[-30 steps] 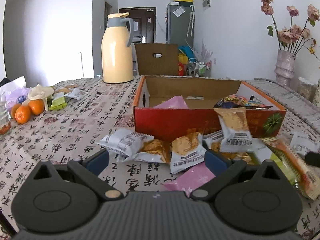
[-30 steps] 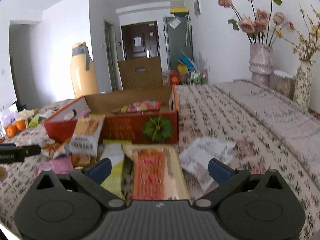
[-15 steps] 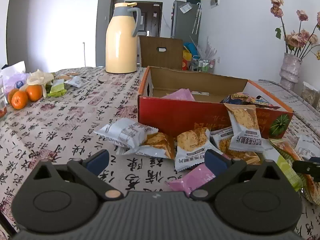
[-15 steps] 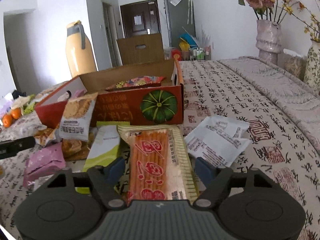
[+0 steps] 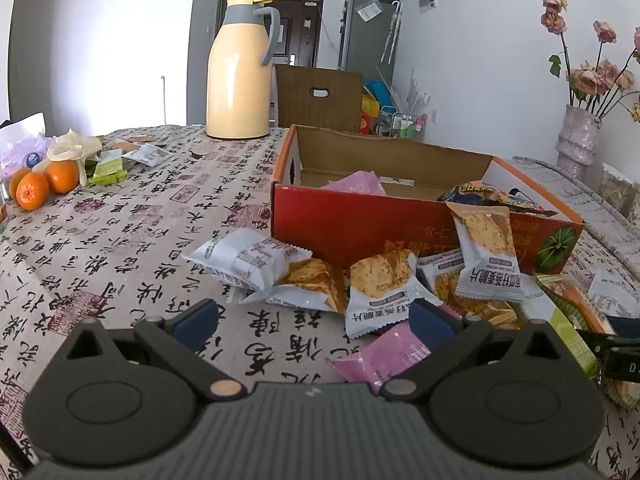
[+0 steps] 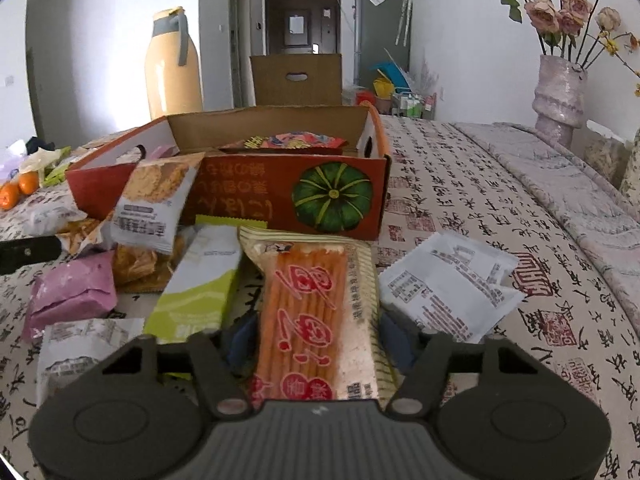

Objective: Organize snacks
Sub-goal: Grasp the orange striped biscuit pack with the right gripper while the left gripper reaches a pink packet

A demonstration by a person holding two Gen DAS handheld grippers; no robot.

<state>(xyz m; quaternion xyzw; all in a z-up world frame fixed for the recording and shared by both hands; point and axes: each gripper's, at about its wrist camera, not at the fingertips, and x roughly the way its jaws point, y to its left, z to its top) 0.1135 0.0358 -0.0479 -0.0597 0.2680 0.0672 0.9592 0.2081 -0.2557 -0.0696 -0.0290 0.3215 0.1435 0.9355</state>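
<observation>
My right gripper (image 6: 316,332) has just been closing, its blue pads now flanking the long stick-snack packet (image 6: 316,300) (contact likely, not certain). The packet's long axis runs straight ahead toward the red box (image 6: 248,196). My left gripper (image 5: 316,318) gapes empty, farther off. Earlier, right's jaws stood wide.

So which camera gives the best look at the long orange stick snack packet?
The right wrist view: the orange stick packet fills the centre, lying lengthwise between the right claw fingers, which have just been closing on it. The left wrist view catches only its edge at far right.
</observation>
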